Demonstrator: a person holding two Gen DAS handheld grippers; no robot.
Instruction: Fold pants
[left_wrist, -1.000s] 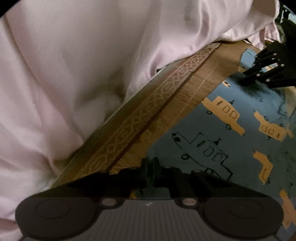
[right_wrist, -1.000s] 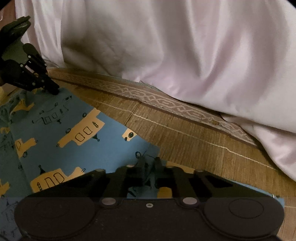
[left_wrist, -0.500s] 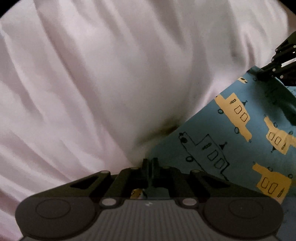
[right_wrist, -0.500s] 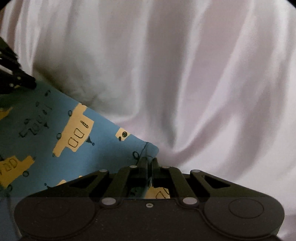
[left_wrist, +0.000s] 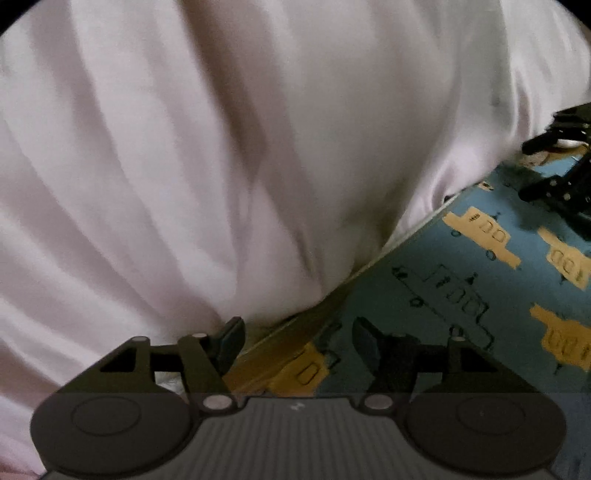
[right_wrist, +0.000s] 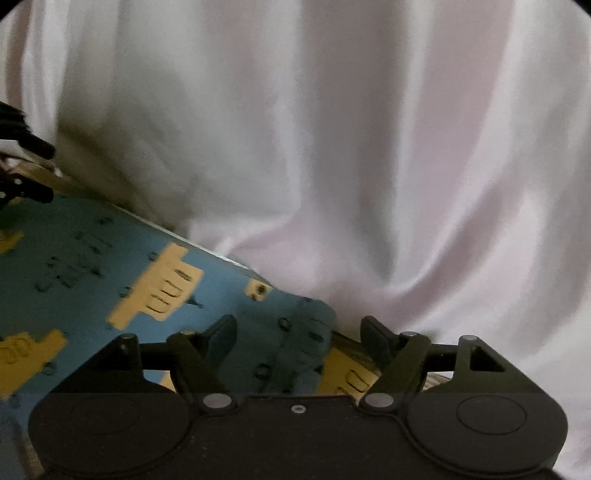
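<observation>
In the left wrist view the left gripper (left_wrist: 297, 341) is seen with its jaws spread wide and nothing held between them. Between the jaws a strip of tan, wood-like surface (left_wrist: 273, 356) is visible, with the edge of the pants (left_wrist: 461, 295) just to the right of it; the right-hand finger lies over the blue fabric, the left-hand finger over pale cloth. The pants are blue-teal with yellow and outlined vehicle prints and are spread flat across the lower right of this view. The rest of the view is filled by a large pale pink sheet (left_wrist: 221, 166), draped in soft folds and bulging right up to the pants' edge. At the far right the dark linkage of the right gripper (left_wrist: 554, 188) is seen over the pants.

In the right wrist view the right gripper (right_wrist: 297, 338) is likewise wide open and empty. A corner of the pants (right_wrist: 147, 288) lies between and below its jaws, the fabric extending to the left. The sheet (right_wrist: 351, 147) hangs close behind and to the right. The other gripper's dark parts (right_wrist: 22, 162) are seen at the left edge.
</observation>
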